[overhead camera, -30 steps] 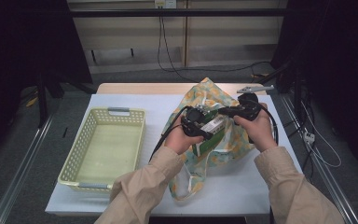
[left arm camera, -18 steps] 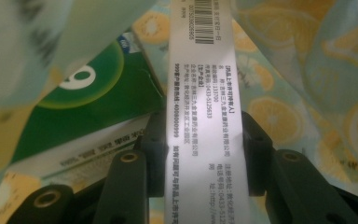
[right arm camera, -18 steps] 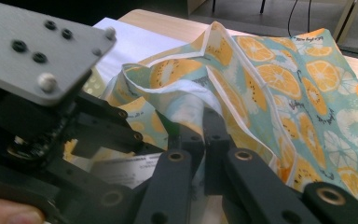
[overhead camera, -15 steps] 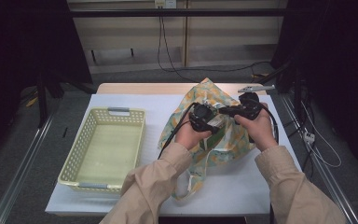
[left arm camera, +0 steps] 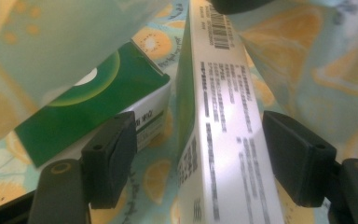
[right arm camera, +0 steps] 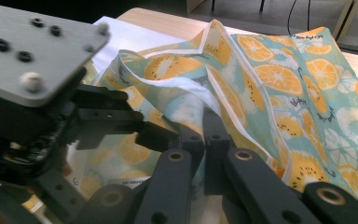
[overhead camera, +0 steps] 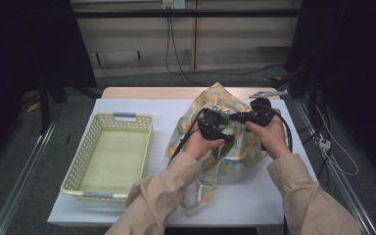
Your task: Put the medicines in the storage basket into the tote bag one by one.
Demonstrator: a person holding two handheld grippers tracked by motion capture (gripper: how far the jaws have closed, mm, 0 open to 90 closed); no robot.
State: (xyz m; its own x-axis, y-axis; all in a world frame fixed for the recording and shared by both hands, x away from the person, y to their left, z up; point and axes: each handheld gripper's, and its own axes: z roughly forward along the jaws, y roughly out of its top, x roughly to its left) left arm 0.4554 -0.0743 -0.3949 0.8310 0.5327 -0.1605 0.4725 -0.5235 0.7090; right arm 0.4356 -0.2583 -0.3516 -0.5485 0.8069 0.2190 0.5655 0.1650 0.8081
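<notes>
Fruit-print fabric bag (overhead camera: 235,142) between grippers

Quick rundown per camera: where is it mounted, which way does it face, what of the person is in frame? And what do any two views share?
High view: above the person's side, facing forward and down on the table; both sleeves, left gripper, right gripper.
Left gripper view: rides the left gripper, looks inside the fruit-print bag at a white box between open jaws, beside a green box.
Right gripper view: rides the right gripper, pinching the bag's rim.
Shared: all show the bag.
</notes>
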